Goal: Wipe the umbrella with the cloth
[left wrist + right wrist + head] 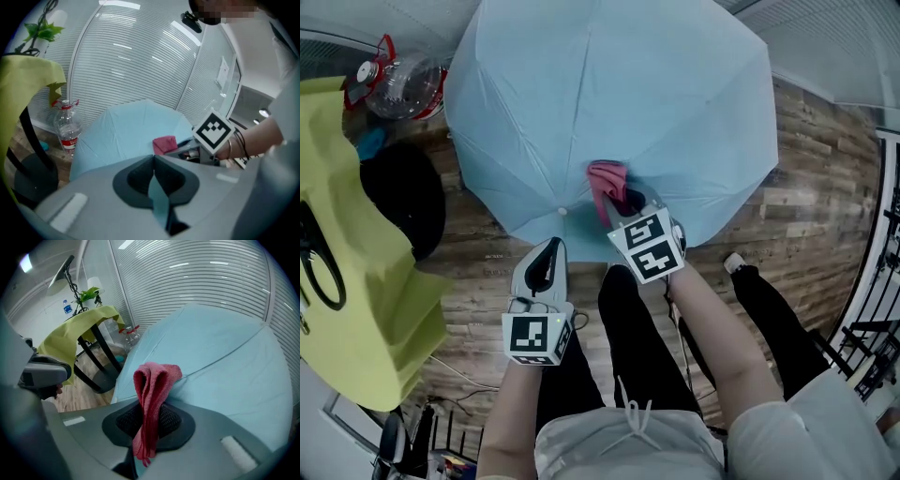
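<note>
A light-blue fabric umbrella (675,103) lies open on the wood-plank floor (806,216), its canopy domed upward and filling the upper middle of the head view. The right gripper (628,204) reaches over the near part of the canopy; its fingers are clamped on a folded pink woven cloth (605,180), which stands up out of them and rests against the fabric just beside a seam. In the right gripper view the cloth (152,394) is pinched between the dark pads, with a loose end hanging down behind them.

The left gripper (550,251) sits lower and to the left, at the umbrella's near rim. In its own view the fingers (136,176) are drawn together on a thin strip of light-blue fabric – the same colour as the canopy (126,131) beyond.

Around the umbrella: a clear plastic bottle with a red cap (398,84) stands just beside the far-left rim; a black round stool seat (398,192) is near the left rim; a yellow-green sheet (356,281) draped over a black-legged frame lies further left, well apart from the grippers. The person's black-trousered legs (628,347) stand just behind the near rim – between the two forearms. Nothing lies on the canopy between the cloth and the far edge; white slatted blinds (140,56) rise behind it.
</note>
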The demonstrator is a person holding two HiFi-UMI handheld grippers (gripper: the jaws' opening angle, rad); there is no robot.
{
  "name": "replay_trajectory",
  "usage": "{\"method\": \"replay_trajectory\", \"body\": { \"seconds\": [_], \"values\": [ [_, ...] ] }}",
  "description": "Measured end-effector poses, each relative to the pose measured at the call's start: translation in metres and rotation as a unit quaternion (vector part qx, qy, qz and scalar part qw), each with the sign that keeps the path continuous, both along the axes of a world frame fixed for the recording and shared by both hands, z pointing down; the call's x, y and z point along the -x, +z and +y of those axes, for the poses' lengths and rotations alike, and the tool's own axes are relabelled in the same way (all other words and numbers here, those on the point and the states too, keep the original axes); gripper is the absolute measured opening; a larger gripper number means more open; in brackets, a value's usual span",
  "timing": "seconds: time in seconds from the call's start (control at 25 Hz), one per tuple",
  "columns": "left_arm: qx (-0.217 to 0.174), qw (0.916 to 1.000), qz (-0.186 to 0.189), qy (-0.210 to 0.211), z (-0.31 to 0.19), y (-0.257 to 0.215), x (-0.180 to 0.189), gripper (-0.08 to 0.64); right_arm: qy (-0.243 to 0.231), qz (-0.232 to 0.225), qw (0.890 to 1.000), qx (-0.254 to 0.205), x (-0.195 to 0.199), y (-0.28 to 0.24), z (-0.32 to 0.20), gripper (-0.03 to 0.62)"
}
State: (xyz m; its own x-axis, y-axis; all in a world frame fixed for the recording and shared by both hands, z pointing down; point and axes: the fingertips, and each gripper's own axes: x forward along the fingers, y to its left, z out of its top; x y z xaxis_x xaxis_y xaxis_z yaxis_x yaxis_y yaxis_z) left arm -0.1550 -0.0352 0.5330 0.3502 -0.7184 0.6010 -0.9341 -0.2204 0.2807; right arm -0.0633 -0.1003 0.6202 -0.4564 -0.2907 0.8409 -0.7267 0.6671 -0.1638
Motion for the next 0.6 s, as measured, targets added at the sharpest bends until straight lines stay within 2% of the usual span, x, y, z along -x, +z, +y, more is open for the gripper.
{"method": "replay_trajectory", "body": {
  "seconds": [0.16,0.6],
  "values": [
    [-0.02,0.9996,-0.005,0.018,-0.018,-0.014,-0.021,0.008,0.012,0.004,1.0,-0.005,-0.021,-0.01,-0.016,0.052],
    [-0.024,0.9995,0.009,0.017,-0.052,-0.03,-0.077,0.008,0.016,0.004,0.999,-0.027,-0.081,-0.041,-0.07,0.052]
  ]
}}
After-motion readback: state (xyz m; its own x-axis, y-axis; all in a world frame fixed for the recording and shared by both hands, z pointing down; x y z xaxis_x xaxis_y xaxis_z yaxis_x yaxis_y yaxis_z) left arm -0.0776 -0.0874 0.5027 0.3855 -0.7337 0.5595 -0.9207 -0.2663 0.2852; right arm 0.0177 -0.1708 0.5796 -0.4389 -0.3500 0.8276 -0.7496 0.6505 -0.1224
